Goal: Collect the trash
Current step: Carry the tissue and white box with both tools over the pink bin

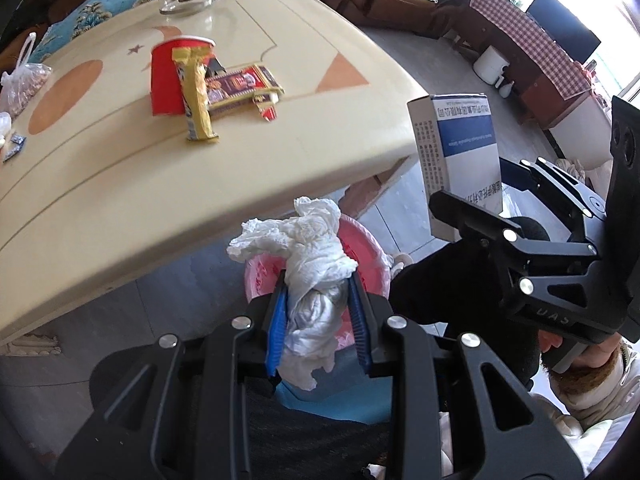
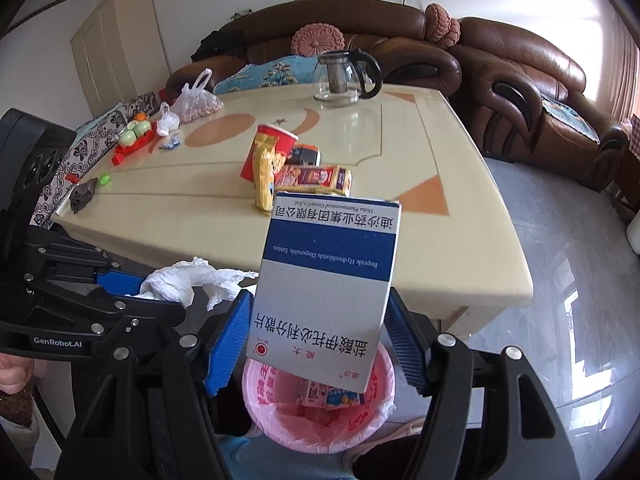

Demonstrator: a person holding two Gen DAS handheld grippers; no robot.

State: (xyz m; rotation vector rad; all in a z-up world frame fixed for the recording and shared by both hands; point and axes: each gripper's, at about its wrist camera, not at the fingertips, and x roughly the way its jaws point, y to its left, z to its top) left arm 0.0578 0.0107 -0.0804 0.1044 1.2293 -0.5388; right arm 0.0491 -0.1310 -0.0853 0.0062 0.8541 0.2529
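Beyond both grippers, a cream table (image 2: 320, 232) with orange inlays fills the room's middle, brown leather sofas (image 2: 520, 80) behind it at the far side. On the tabletop stand a glass teapot (image 2: 344, 76) at the far edge, a red paper cup (image 2: 272, 144) and snack wrappers (image 2: 316, 178) near the centre. Below the near table edge sits a pink-lined trash bin (image 2: 320, 408). The left gripper (image 1: 318, 312) pinches a crumpled white tissue (image 1: 308, 264) tightly between its blue pads, above the bin. The right gripper (image 2: 316, 340), jaws set wide, clamps a blue-and-white medicine box (image 2: 328, 280) over the same bin.
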